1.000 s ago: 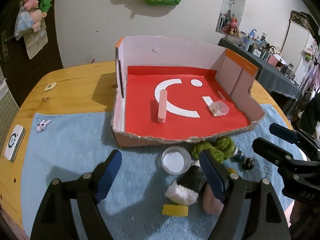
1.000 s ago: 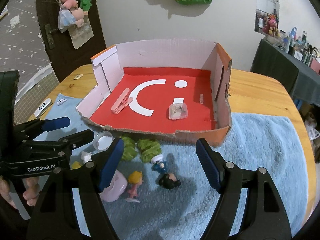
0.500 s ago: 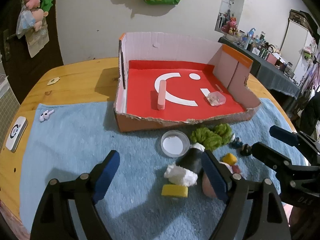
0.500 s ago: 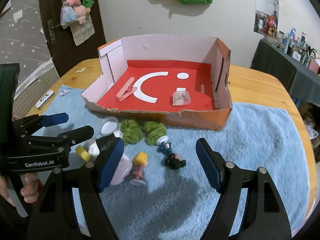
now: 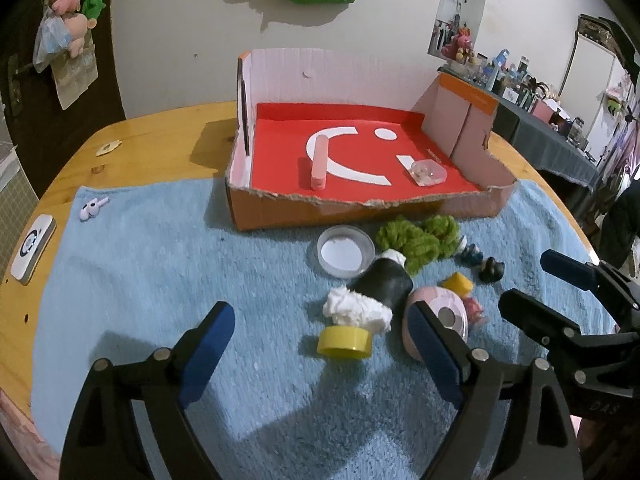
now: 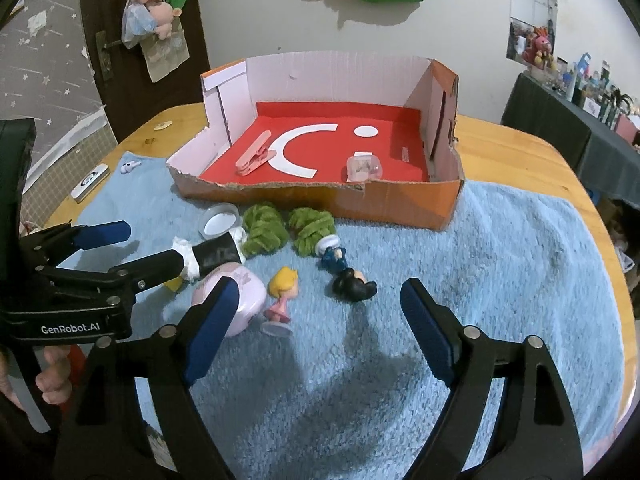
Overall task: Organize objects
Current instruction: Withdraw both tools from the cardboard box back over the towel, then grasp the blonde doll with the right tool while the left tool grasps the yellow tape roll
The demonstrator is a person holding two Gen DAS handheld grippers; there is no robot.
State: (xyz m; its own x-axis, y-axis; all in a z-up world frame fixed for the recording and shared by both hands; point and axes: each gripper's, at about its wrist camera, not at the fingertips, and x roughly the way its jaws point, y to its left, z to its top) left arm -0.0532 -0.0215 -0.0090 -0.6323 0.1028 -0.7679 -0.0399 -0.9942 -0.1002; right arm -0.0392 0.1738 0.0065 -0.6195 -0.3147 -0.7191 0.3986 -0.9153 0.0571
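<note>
- Plainly, both the left tongs [image 5: 320,354] and the right tongs [image 6: 320,328] are opening wide, holding nothing.
- The toys crowd the blue towel [image 6: 500,248] before the cardboard box [image 5: 360,208]; closing on the yellow ring [image 5: 344,342] could nudge the black-and-white toy [image 5: 376,296].
- Compared with earlier, both tongs sit lower and farther back from the box.

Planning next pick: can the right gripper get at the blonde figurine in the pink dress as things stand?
Probably yes. The blonde figurine in the pink dress stands on the blue towel just ahead of the right gripper, whose fingers are opening and empty. The pink round case crowds its left side.
</note>
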